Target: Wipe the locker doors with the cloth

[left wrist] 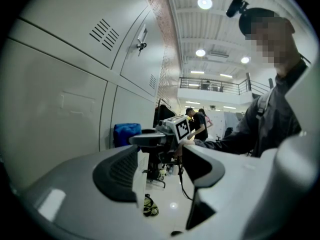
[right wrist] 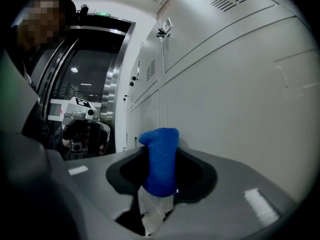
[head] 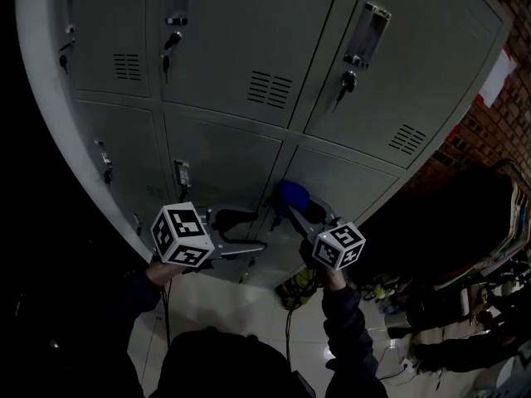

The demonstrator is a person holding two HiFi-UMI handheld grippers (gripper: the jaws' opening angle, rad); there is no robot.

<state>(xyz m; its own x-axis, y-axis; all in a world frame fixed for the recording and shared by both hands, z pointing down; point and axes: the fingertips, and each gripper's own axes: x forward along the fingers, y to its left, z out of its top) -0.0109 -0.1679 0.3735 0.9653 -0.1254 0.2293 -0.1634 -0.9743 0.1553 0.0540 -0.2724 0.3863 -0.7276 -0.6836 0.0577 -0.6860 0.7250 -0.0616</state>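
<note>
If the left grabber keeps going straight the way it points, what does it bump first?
Probably the right gripper, straight ahead of the open, empty left gripper and shut on the blue cloth beside the grey metal locker doors. Depth is hard to judge.

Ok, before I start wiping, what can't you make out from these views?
Contact: whether the blue cloth touches the locker door; the right gripper view looks along the door, the head view is too dark.
Dirt on the doors: too dim or faint in every view.
Lower door edges: head view, behind the left gripper and right gripper.
Clutter at far right: head view, too dark to name.
</note>
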